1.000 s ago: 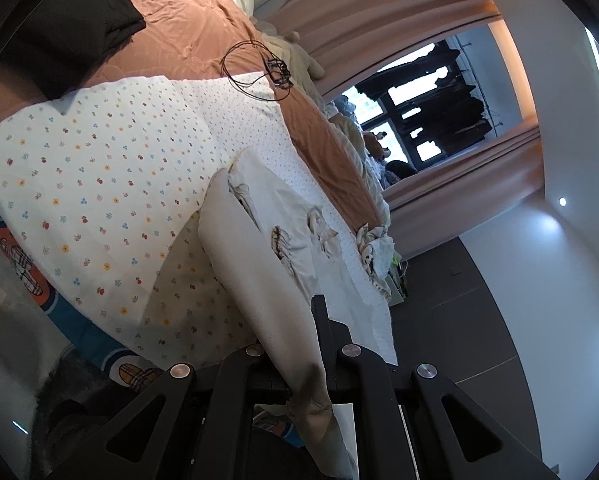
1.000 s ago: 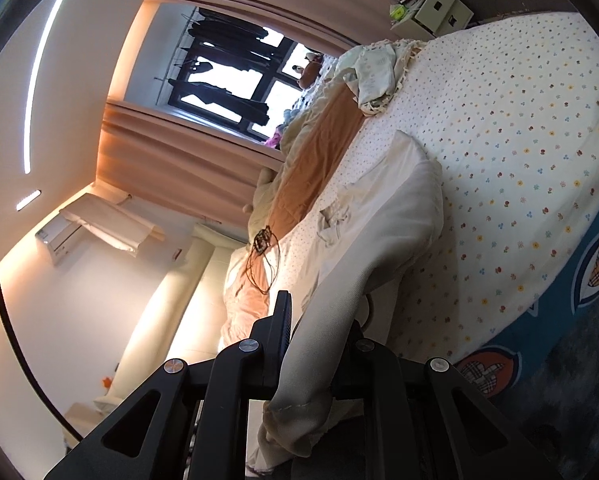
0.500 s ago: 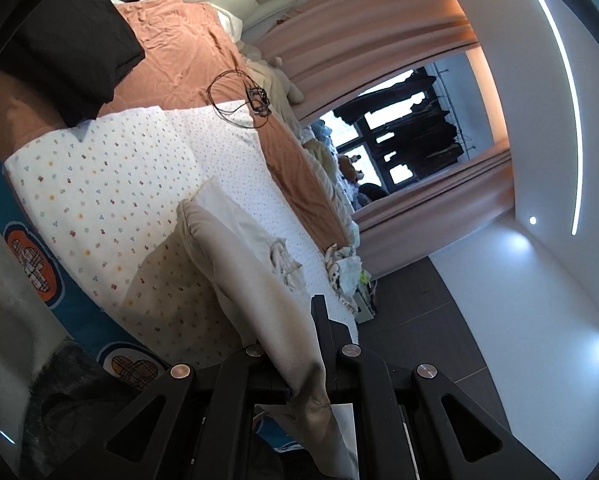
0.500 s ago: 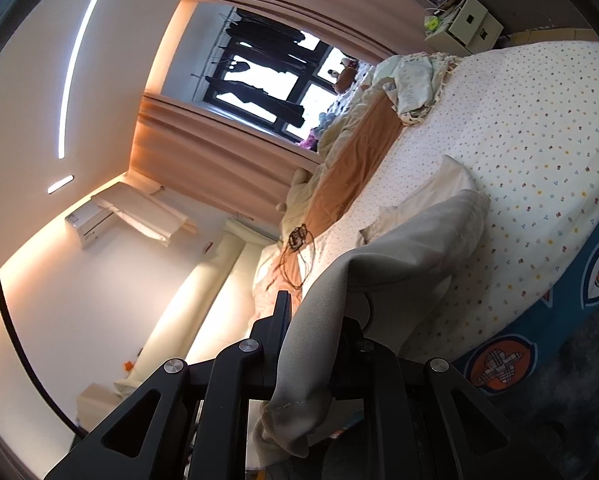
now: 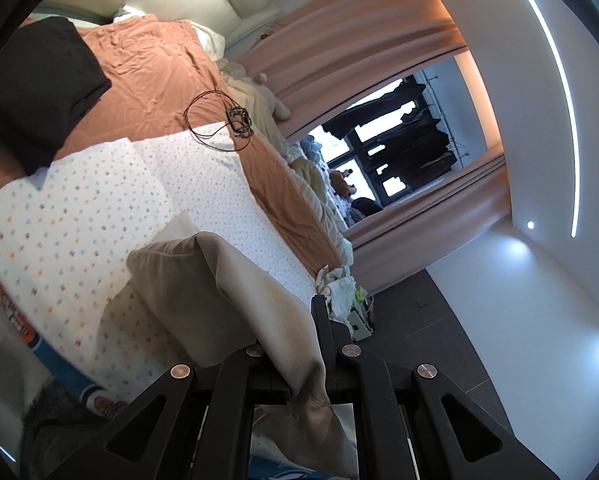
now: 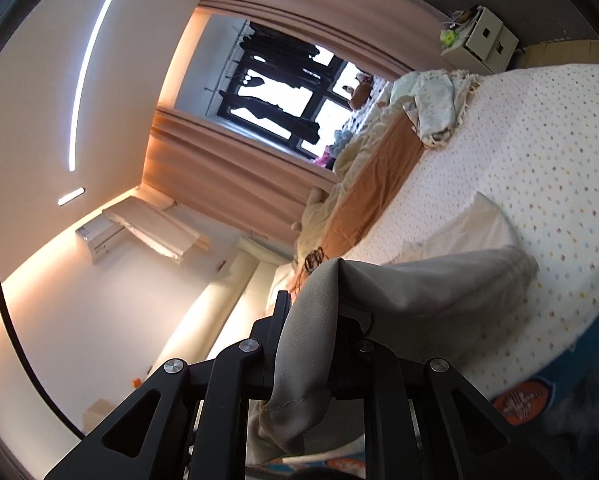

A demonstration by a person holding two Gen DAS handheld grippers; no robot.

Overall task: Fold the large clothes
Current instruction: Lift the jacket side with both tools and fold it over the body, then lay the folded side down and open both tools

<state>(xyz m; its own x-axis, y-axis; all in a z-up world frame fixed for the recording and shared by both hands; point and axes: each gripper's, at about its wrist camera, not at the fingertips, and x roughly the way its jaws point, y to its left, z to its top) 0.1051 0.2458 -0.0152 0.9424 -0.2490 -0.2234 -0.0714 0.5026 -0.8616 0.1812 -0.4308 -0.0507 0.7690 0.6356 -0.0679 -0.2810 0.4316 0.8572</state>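
Left hand-held gripper (image 5: pixel 299 344): jaws pressed together on an edge of the beige garment (image 5: pixel 219 280). Cloth runs up from between the fingers, and a short tail with a stitched hem hangs below the pinch.

Right hand-held gripper (image 6: pixel 307 344): jaws also pinching the garment (image 6: pixel 419 284), narrow gap filled with cloth. A hemmed corner droops under the jaws.

Garment location: held at two points, one per gripper. From each pinch it stretches away toward the bed (image 5: pixel 79 216), sagging into a rounded fold. In the right wrist view a paler flat part (image 6: pixel 475 224) lies on the bed just beyond the lifted fold. In the left wrist view the far end also meets the bed, with shadow beneath the raised span.

Bed: white dotted sheet (image 6: pixel 539 152) on the near part, blue patterned border (image 6: pixel 579 364) along its edge. Orange blanket (image 5: pixel 151 72) covers the far part. A black pillow (image 5: pixel 39 92) sits on the orange blanket. A coiled black cable (image 5: pixel 219 120) lies where the blanket meets the sheet. A crumpled pile of light clothes (image 6: pixel 435 108) sits at the bed's far corner by the window (image 6: pixel 279 92).

Pink curtains (image 5: pixel 379 56) frame the window. A small white cabinet (image 6: pixel 483 40) stands on the floor beyond the bed.
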